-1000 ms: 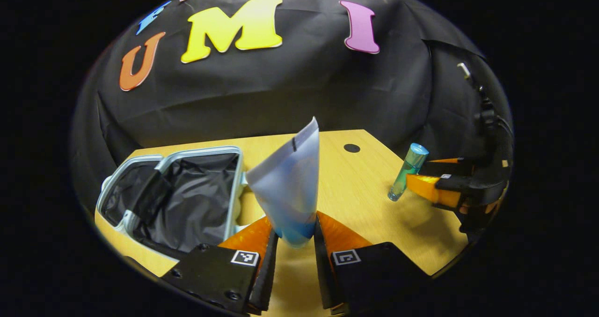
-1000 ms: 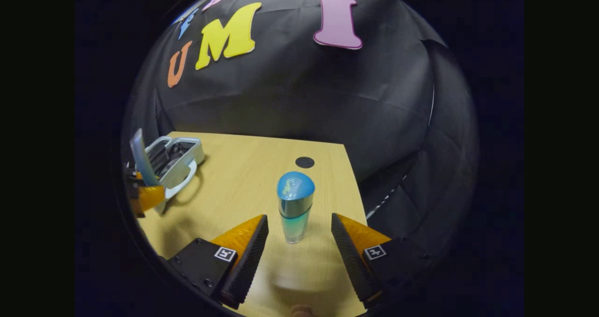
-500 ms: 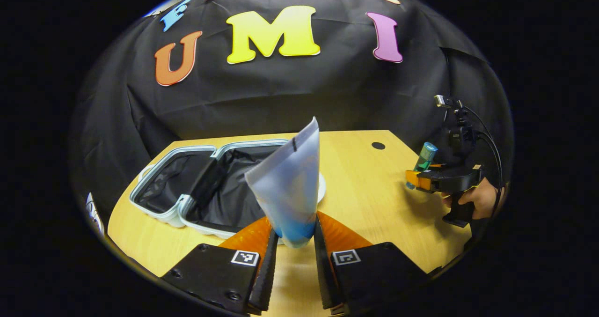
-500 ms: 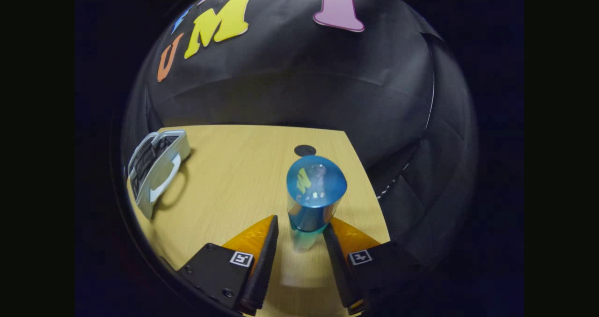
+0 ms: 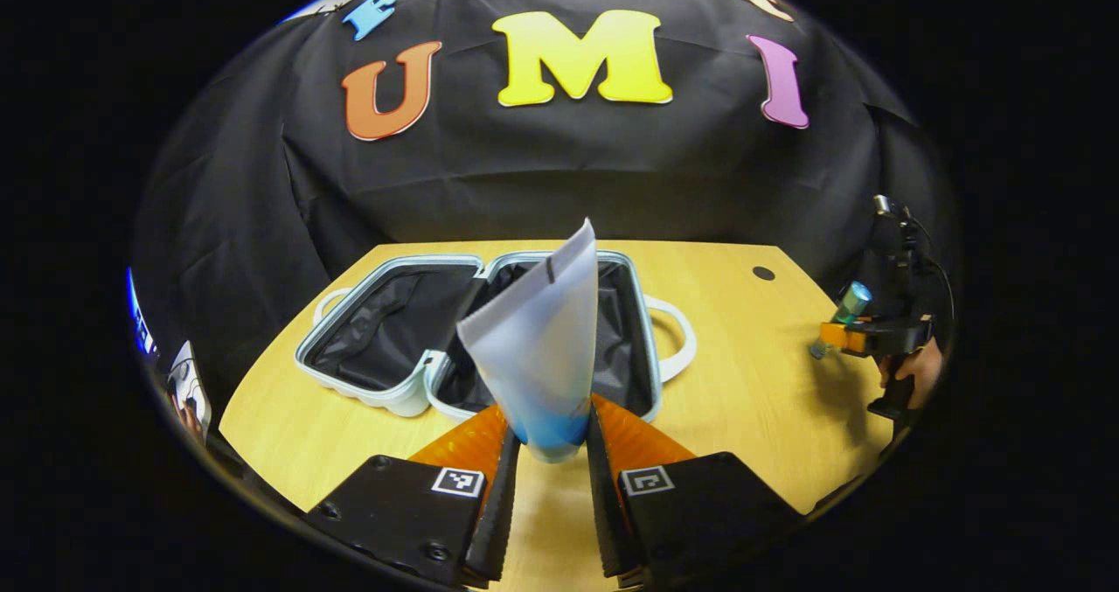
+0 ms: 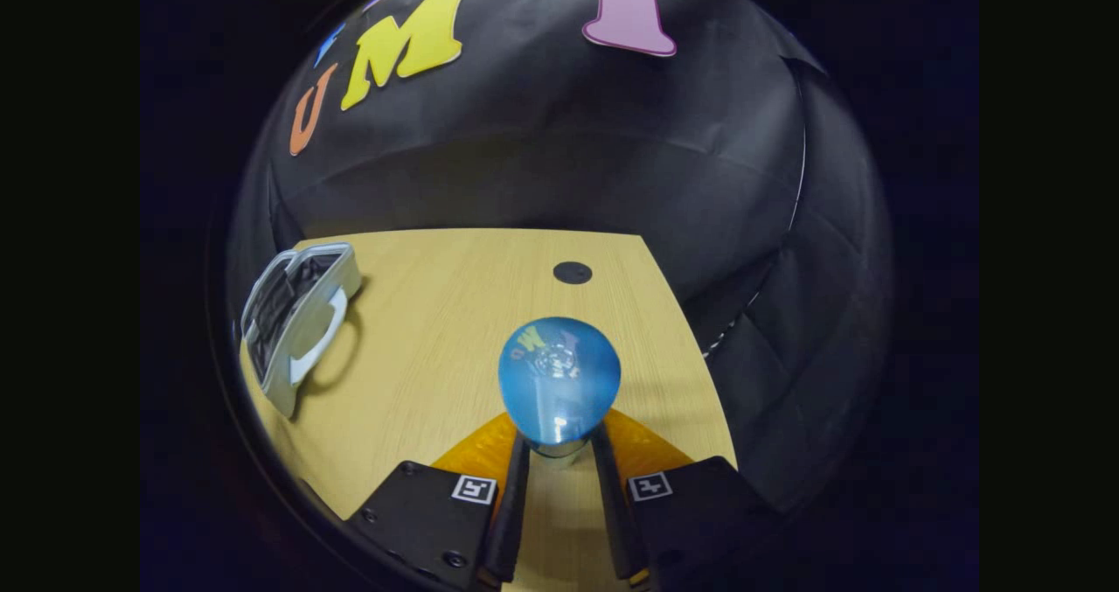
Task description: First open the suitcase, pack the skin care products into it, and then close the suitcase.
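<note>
My left gripper (image 5: 551, 442) is shut on a white-and-blue tube (image 5: 538, 347) that stands crimp-end up between its orange fingers. Just beyond the tube lies the pale blue suitcase (image 5: 393, 391), open flat with both black-lined halves showing. My right gripper (image 6: 559, 452) is shut on a blue-capped teal bottle (image 6: 559, 378), cap towards the camera. In the left gripper view that bottle (image 5: 850, 299) and the right gripper (image 5: 844, 337) sit at the table's far right, held by a hand (image 5: 913, 369). The suitcase (image 6: 297, 312) lies far left in the right gripper view.
The wooden table (image 5: 743, 382) has a black round hole (image 5: 763, 273) near its back right corner, also seen as a hole (image 6: 573, 272) in the right gripper view. A white handle (image 5: 677, 343) sticks out of the suitcase's right side. Black cloth walls close the back.
My left gripper has swung left with the tube, bringing the open suitcase in front of it. My right gripper has closed onto the bottle and now holds it.
</note>
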The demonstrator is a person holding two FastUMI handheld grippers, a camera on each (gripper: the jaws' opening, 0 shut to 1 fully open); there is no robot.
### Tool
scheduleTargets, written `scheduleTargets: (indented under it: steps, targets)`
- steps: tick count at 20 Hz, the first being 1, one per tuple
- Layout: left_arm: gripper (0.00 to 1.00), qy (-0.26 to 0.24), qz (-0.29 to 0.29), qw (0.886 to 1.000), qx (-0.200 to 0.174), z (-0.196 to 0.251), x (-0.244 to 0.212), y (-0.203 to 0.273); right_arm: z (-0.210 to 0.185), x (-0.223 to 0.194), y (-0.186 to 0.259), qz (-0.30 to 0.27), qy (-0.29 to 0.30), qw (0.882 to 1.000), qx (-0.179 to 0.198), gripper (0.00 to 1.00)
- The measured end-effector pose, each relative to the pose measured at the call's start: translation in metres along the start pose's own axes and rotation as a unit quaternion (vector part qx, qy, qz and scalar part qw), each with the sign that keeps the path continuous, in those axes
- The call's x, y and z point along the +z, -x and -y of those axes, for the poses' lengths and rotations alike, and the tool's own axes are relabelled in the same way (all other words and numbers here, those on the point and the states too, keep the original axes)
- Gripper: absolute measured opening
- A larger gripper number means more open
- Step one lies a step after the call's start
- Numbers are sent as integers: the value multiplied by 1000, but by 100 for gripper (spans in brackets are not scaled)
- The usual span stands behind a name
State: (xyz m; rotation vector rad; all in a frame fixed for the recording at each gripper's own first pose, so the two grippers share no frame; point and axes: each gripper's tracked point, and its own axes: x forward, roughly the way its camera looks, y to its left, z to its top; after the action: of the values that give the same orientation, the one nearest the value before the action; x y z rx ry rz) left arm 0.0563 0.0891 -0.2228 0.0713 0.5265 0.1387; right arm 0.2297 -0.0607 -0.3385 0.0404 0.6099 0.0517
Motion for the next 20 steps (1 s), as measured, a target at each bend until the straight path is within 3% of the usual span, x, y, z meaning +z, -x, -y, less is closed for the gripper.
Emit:
scheduleTargets:
  steps: [6, 11, 15, 16, 17, 20]
  targets:
    - [43, 0, -22, 1000, 3, -51, 12, -25, -32, 15, 94, 19, 19, 1000, 5, 38]
    - [43, -19, -47, 999, -13, -68, 21, -75, -65, 15, 157, 31, 10, 999, 6, 38]
    - [43, -36, -118, 992, -26, -65, -8, -112, -86, 18, 186, 41, 21, 999, 3, 38]
    - [48, -30, -138, 989, -31, -61, -18, -117, -89, 18, 191, 41, 18, 999, 1, 38]
    - [43, -28, -155, 987, -32, -61, -25, -122, -92, 18, 194, 39, 13, 999, -2, 38]
    - [42, -41, -201, 978, -29, -61, -48, -132, -101, 11, 200, 29, 9, 1000, -5, 38]
